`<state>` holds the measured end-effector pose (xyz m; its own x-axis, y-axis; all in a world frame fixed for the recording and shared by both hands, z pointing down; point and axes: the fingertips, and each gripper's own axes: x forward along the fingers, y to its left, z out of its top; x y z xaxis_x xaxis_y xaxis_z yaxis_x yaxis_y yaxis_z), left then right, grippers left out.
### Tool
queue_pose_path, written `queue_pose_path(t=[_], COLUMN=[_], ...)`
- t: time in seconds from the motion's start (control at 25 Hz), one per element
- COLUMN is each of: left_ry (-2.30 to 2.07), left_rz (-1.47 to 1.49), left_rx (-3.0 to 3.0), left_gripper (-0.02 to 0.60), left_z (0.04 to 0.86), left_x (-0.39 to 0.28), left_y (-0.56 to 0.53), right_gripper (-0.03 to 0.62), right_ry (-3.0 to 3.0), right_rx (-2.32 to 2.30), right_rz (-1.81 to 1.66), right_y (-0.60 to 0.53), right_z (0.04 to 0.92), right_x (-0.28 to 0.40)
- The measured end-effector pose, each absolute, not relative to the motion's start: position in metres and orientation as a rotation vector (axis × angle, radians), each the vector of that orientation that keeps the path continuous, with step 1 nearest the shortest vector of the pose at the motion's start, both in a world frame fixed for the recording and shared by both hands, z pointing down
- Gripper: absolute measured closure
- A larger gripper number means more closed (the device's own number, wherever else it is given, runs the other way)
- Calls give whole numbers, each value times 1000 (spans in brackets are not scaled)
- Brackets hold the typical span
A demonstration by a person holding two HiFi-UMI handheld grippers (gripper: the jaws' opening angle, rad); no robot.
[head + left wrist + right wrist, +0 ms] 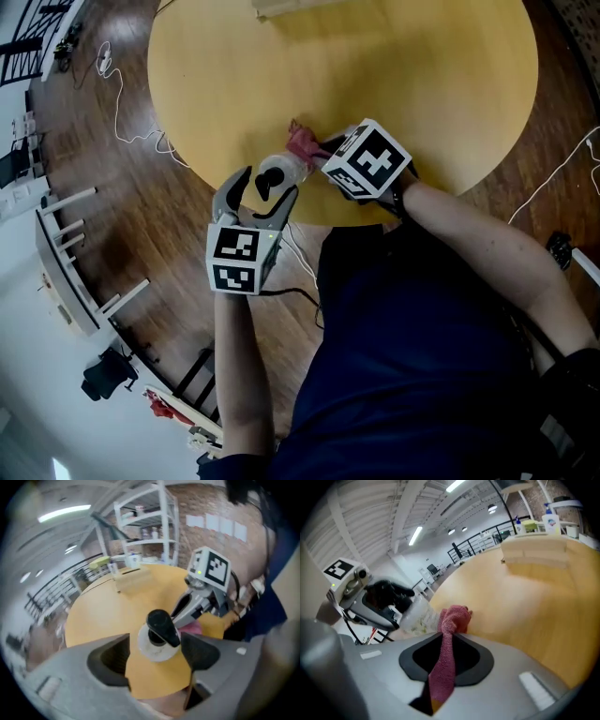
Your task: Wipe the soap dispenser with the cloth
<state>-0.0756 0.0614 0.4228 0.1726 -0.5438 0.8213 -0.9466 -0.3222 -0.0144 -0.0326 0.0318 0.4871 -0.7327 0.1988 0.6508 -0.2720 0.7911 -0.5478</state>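
the wiping step is in hand. the soap dispenser (274, 176) stands near the edge of the round desk (422, 75), close to the person. the right tool (323, 147) is closed on the pink cloth (302, 142), and the bunched end of the cloth touches the side of the dispenser. the left tool (268, 187) has its jaws wide apart around the dispenser; the pads seem not to press on it, because a gap shows at one side. i judge that the next move asks the left tool to steady the bottle while the cloth rubs along its side, without pushing it over the edge.
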Motion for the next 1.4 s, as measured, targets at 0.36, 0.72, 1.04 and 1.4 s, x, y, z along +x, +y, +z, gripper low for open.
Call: queue_pose_path(t=[0.36, 0.72, 1.04, 1.4], left_ry=[-1629, -1344, -1610, -1391], left_rz=[976, 1230, 882, 1135], left_rx=[1794, 2009, 1635, 1906], left_gripper=[284, 263, 249, 273], left_z=[424, 434, 425, 437], left_x=[-76, -81, -76, -82], left_y=[58, 76, 65, 64], right_gripper=[526, 526, 526, 526], right_ry=[-2425, -2146, -2513, -2362], right_rx=[-57, -73, -63, -41], right_rz=[868, 784, 750, 920], right_y=[20, 60, 18, 32], right_z=[429, 512, 415, 469], right_x=[-63, -22, -67, -63])
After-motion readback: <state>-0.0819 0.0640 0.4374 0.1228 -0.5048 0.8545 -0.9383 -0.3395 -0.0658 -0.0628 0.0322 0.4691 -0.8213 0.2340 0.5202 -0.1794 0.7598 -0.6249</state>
